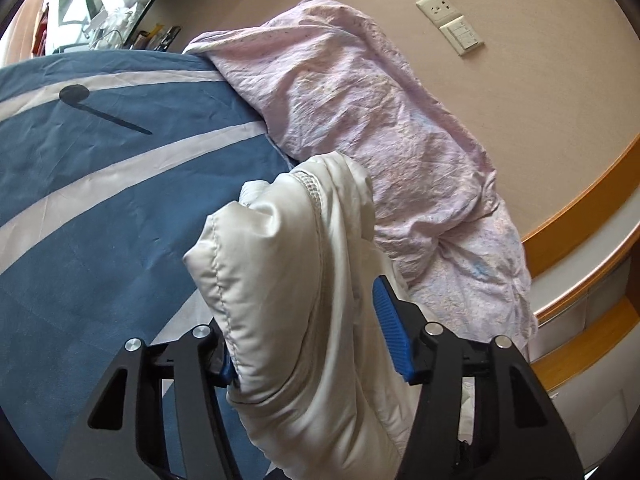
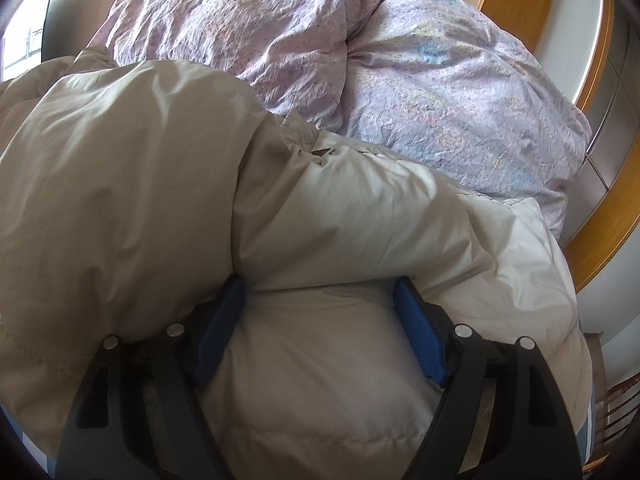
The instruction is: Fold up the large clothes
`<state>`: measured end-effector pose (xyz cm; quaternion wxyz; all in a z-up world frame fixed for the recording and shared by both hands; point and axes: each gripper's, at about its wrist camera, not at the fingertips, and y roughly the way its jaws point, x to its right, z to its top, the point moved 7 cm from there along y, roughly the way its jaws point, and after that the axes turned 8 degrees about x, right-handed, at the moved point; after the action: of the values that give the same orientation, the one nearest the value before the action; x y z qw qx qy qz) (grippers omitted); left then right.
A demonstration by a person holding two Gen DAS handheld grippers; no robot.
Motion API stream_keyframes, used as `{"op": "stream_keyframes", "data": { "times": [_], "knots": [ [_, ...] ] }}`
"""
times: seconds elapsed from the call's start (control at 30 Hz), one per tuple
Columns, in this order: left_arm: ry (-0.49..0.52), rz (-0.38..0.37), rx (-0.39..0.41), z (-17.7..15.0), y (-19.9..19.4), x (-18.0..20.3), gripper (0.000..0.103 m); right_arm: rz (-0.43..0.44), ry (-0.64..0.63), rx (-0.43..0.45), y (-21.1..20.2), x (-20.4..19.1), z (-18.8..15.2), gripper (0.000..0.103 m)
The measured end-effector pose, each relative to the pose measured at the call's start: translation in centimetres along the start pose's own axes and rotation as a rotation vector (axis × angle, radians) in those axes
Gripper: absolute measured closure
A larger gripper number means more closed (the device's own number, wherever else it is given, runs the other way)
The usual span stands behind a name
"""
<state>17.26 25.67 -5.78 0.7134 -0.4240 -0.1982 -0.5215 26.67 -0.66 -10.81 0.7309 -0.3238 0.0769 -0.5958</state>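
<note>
A cream padded jacket (image 1: pixel 288 272) hangs bunched between the fingers of my left gripper (image 1: pixel 304 340), above a blue bed sheet with white stripes (image 1: pixel 100 200). The jaws stand wide, with the thick fabric filling the gap and covering the left pad. In the right wrist view the same jacket (image 2: pixel 160 184) fills most of the frame. My right gripper (image 2: pixel 320 320) has its jaws wide apart with the puffy fabric pressed between the blue pads (image 2: pixel 420 340). Whether either gripper pinches the fabric I cannot tell.
A crumpled pink quilt (image 1: pixel 360 120) lies along the wall side of the bed, also in the right wrist view (image 2: pixel 400 80). A wooden headboard edge (image 1: pixel 580 200) curves at right. A wall socket and switch (image 1: pixel 452 24) sit above. A cluttered shelf (image 1: pixel 100 12) is at far left.
</note>
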Motion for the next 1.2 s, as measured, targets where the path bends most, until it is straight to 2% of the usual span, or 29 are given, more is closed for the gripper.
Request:
{"op": "stream_keyframes", "data": {
  "times": [0.1,0.2,0.27,0.37,0.47,0.67,0.93,1.07,1.2],
  "knots": [
    [0.015,0.041,-0.015,-0.4,0.5,-0.3,0.045,0.0,-0.002,0.003,0.0,0.0,0.0,0.025],
    [0.039,0.046,-0.014,-0.5,0.5,0.0,0.045,0.0,-0.003,0.005,0.1,0.0,0.0,0.025],
    [0.059,0.019,-0.003,-0.4,0.1,1.1,0.058,0.001,-0.003,0.004,0.1,0.0,0.0,0.025],
    [0.062,-0.062,0.006,0.1,-0.5,2.8,0.069,0.004,0.004,0.003,0.1,0.0,0.0,0.025],
    [0.074,-0.157,0.019,0.3,-1.5,5.3,0.071,0.009,0.011,0.001,0.2,0.1,0.0,0.025],
    [0.161,-0.261,0.029,-0.9,-2.3,9.7,0.073,0.009,0.013,0.001,0.3,0.1,0.0,0.025],
    [0.232,-0.302,0.033,-2.2,-3.1,12.6,0.075,0.047,0.022,0.016,0.3,0.5,0.1,0.025],
    [0.283,-0.352,0.045,-3.1,-4.0,14.5,0.075,0.072,0.022,0.03,-0.3,1.2,0.3,0.025],
    [0.337,-0.436,0.042,-4.7,-4.6,17.5,0.076,0.102,0.061,0.041,-1.8,2.7,0.2,0.025]
  ]
}}
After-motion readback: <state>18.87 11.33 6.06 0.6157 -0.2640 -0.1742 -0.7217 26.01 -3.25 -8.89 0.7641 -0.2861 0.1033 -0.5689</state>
